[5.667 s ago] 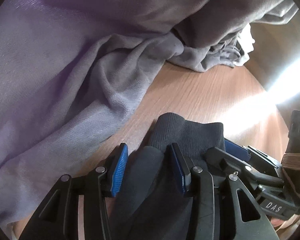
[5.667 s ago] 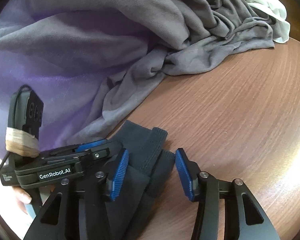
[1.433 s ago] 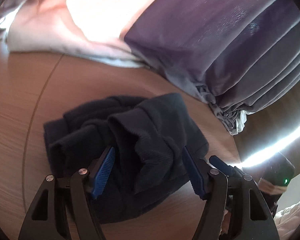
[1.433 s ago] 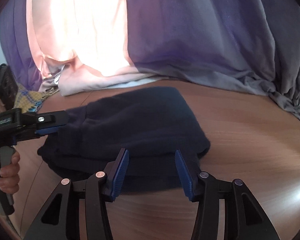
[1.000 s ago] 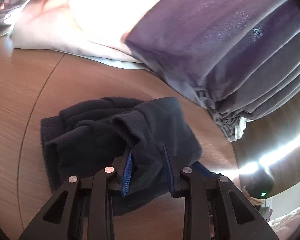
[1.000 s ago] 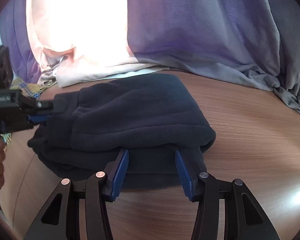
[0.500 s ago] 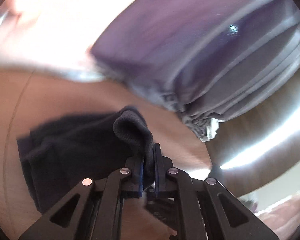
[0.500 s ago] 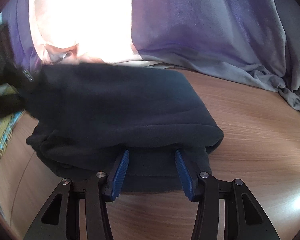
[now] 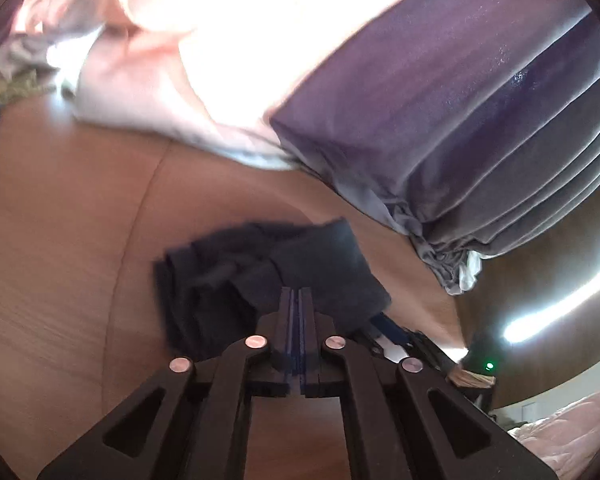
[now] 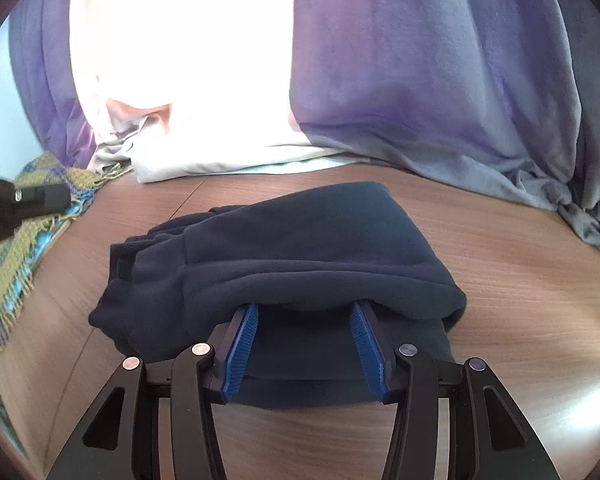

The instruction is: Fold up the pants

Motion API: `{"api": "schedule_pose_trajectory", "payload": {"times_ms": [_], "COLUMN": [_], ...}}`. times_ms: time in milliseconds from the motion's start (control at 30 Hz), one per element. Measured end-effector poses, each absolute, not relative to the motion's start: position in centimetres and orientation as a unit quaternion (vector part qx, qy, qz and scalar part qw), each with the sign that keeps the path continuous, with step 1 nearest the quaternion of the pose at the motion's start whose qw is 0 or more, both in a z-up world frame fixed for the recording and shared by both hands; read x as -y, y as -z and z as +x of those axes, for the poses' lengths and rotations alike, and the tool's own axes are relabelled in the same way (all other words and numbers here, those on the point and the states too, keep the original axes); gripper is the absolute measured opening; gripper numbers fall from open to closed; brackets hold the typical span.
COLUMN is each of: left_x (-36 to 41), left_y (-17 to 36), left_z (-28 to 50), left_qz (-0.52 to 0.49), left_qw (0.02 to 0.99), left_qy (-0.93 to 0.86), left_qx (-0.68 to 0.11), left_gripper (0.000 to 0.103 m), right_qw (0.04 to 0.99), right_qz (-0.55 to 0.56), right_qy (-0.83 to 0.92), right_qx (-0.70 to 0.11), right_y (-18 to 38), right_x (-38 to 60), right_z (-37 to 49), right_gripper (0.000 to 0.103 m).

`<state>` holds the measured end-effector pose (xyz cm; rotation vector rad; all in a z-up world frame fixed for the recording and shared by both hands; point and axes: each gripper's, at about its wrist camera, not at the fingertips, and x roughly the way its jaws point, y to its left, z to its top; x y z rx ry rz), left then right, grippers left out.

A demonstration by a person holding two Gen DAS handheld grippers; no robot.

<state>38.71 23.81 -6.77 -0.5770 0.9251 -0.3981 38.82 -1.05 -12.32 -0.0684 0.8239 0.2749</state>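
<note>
The dark navy pants lie folded in a thick bundle on the round wooden table. My right gripper is open, with its fingertips tucked under the top fold and the lower layer between the blue pads. My left gripper is shut, pad against pad, with no cloth seen between them. It hovers above and just short of the pants. From the right wrist view, the left gripper's black fingers sit at the far left, apart from the bundle.
A purple-grey cloth hangs along the table's far side, with a sunlit pink-white cloth next to it. A yellow and blue woven blanket lies at the left edge. Bare wood shows right of the pants.
The left gripper closed on a fold of the pants, pulled it, then drew back and up without it. The pants settled flat. The right gripper kept its opening, tips under the top fold.
</note>
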Motion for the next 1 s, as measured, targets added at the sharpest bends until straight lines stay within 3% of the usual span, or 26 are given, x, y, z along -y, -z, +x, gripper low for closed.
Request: {"api": "schedule_pose_trajectory", "payload": {"times_ms": [100,233,500,633,1000], "left_x": [-23.5,-22.9,-22.2,-22.1,-21.2], "left_y": [8.6,10.6,12.2,12.5,12.4], "left_z": [38.8,39.7,41.4,41.0,40.5], "left_qz": [-0.307,-0.329,-0.283,-0.262,-0.208], "left_qw": [0.816,0.8,0.814,0.822,0.841], "left_qy": [0.198,0.199,0.162,0.148,0.158], "left_qx": [-0.448,-0.461,-0.48,-0.483,-0.474], "left_gripper": [0.013,0.018,0.021,0.028,0.035], "right_qw": [0.901,0.895,0.891,0.889,0.915], "right_qz": [-0.029,-0.031,-0.048,-0.038,-0.029], "right_qy": [-0.14,-0.132,-0.123,-0.126,-0.203], "right_qx": [-0.41,-0.425,-0.434,-0.439,-0.347], "right_y": [13.1,13.8,14.7,13.8,10.8], "right_x": [1.1,1.5,2.3,2.7,-1.0], "right_z": [38.8,38.6,38.2,37.7,37.8], "right_gripper": [0.05,0.05,0.05,0.05,0.049]}}
